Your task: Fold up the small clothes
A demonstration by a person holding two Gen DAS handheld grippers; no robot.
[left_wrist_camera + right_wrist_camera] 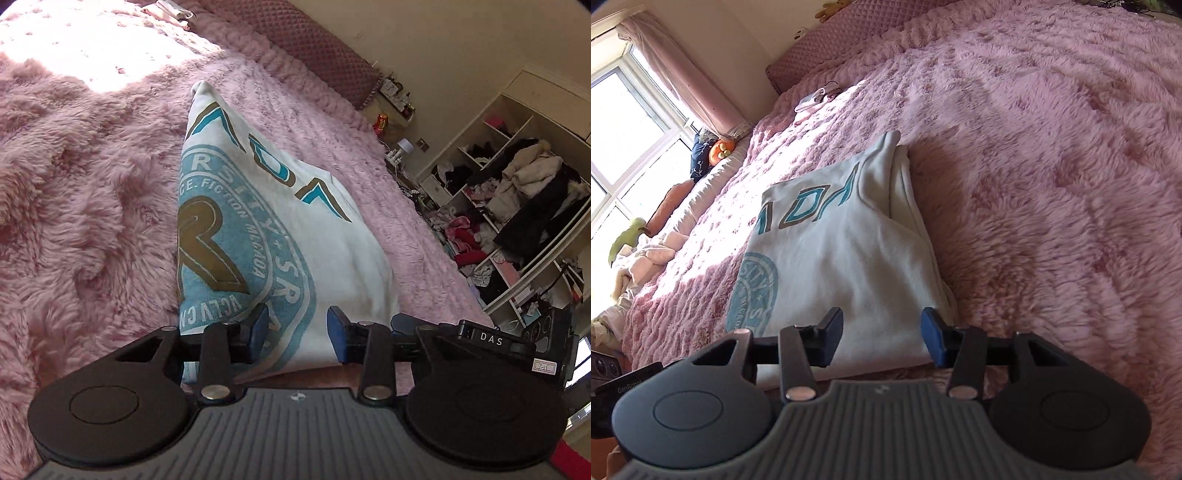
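Note:
A white shirt [314,229] with a teal round badge and teal-and-brown letters lies folded into a narrow stack on the fluffy pink blanket [92,203]. My left gripper [299,332] hovers over its near edge, blue pads apart, not pressing the cloth. In the right wrist view the same shirt [842,251] lies with a folded layer along its right side. My right gripper [882,339] stands open over the near hem, the fabric showing between its fingers. Part of the right gripper's body [491,339] shows beside the left one.
The pink blanket [1052,184] spreads wide on all sides of the shirt. A small pale garment [816,99] lies near the quilted headboard [314,48]. Open wardrobe shelves [517,206] full of clothes stand past the bed's edge. A window [624,122] and plush toys [716,147] lie to the other side.

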